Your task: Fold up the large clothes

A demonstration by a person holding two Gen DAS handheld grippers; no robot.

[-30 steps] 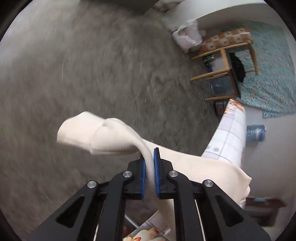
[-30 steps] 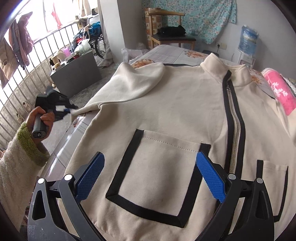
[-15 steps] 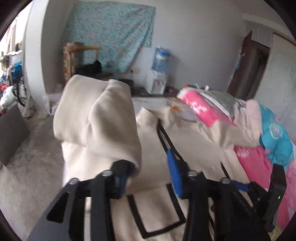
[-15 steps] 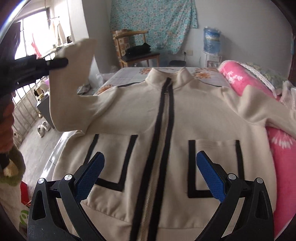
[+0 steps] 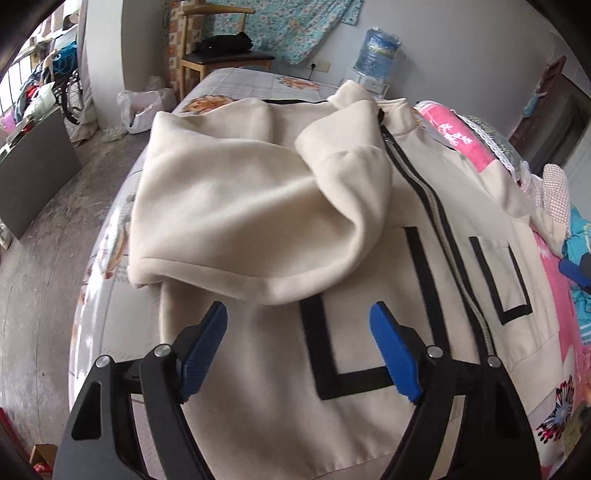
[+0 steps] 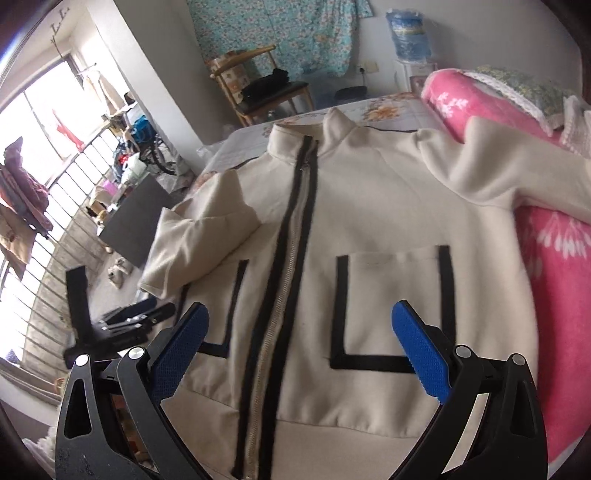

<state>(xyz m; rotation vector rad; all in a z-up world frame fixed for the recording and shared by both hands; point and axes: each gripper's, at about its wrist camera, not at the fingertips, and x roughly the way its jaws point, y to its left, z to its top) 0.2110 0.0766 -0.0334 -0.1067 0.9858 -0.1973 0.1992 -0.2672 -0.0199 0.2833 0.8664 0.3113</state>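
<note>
1. The cream zip jacket [image 6: 369,229] lies face up and spread across the bed [image 5: 240,79], collar away from the cameras, hem nearest, zip [image 6: 280,295] closed up the middle.
2. Judging by how it lies, the fold is only begun: the sleeve on the window side [image 5: 236,218] is laid across the chest and covers part of that side's black-trimmed pocket [image 5: 332,354]. It sits bunched and puffy, not flat.
3. The other sleeve [image 6: 491,173] is not yet folded; it stretches out sideways and drapes up onto the pink blanket [image 6: 554,277]. That sleeve, then the body folds, are probably what is left.
4. The left tongs [image 5: 297,343] hang wide open above the hem area, just below the folded sleeve, gripping nothing.
5. The right tongs [image 6: 301,347] are also wide open and empty, over the lower front, straddling the zip and the pocket [image 6: 391,306] on the blanket side.
6. The bed carries a pale sheet with a flower print; pink blanket and other bedding are heaped along one side, touching the jacket.
7. Beyond the bed: a bare concrete floor [image 5: 37,258], a wooden chair [image 6: 258,92] with something dark on its seat, a floral cloth [image 6: 273,33] on the wall, a water bottle [image 5: 376,51] on a dispenser, a barred window [image 6: 48,206] with clutter beside it.
</note>
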